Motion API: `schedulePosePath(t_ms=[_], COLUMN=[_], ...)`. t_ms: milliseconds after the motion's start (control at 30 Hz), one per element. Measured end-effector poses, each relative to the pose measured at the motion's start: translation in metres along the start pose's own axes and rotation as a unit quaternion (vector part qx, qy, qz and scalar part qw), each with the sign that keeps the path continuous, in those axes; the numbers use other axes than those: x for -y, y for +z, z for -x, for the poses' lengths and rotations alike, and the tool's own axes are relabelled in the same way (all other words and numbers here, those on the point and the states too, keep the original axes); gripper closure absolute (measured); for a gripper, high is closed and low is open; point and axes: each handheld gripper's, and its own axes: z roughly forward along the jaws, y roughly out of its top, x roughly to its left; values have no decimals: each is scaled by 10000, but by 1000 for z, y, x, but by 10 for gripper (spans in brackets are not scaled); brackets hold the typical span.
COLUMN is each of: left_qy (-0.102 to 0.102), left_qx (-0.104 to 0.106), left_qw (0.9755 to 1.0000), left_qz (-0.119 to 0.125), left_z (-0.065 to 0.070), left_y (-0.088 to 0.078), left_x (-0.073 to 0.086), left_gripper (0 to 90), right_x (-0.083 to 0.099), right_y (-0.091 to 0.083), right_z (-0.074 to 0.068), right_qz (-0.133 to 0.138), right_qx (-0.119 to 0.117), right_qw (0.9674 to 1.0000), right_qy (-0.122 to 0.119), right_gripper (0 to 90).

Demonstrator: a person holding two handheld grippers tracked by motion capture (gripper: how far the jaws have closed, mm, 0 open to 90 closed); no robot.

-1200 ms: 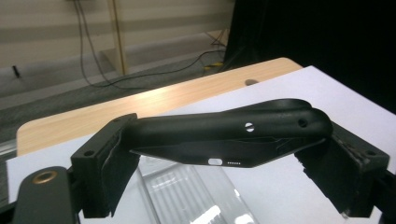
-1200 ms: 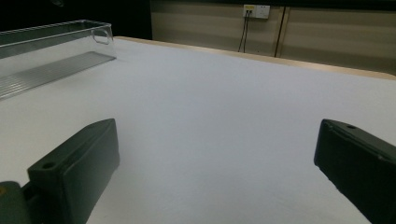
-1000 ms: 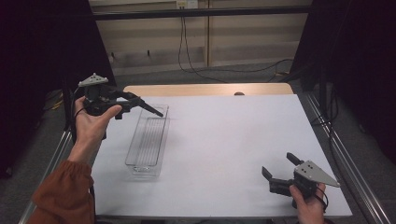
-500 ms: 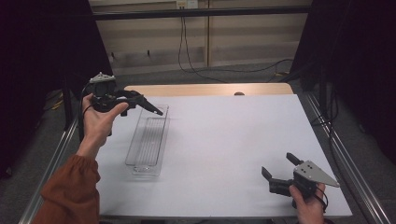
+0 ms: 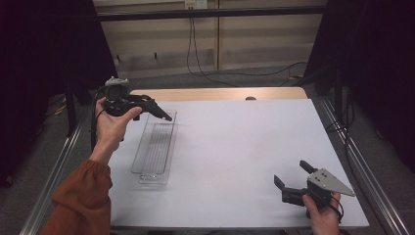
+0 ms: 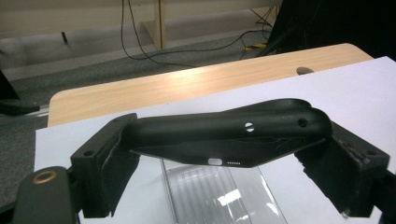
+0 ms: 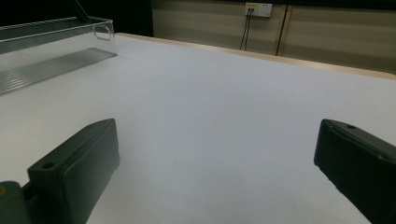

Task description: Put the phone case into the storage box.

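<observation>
A long black plastic piece (image 6: 224, 135) lies crosswise between the jaws of my left gripper (image 6: 224, 158), which is shut on it. From the high view the left gripper (image 5: 139, 104) hovers at the table's far left, and the black piece (image 5: 157, 111) points right over the far end of a clear plastic tray (image 5: 142, 147). The ribbed tray floor (image 6: 219, 196) shows just below the held piece. My right gripper (image 5: 293, 178) rests near the front right corner of the white table, jaws open with nothing between them (image 7: 215, 158).
The tray (image 7: 46, 60) lies lengthwise on the left part of the white sheet (image 5: 244, 147). A strip of bare wooden tabletop (image 5: 220, 93) runs along the far edge. Metal rails (image 5: 352, 161) flank the table. Cables trail on the floor behind.
The left hand has shifted a little to the right and lower, toward the tray's far end, still gripping the black piece. The right gripper has stayed put.
</observation>
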Motion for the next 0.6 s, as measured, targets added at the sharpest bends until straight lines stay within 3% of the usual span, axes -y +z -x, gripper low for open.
schedulePosePath(t_ms=[600], left_qy=[-41], left_qx=[-314], left_qw=[9994], left_qz=[-133], left_z=[7], left_y=[20], left_x=[3], left_gripper=[150], right_x=[0], right_y=[0], right_z=[0], right_qz=[-10], right_qx=[-16], right_qw=[10000], right_qy=[-22], right_gripper=[0])
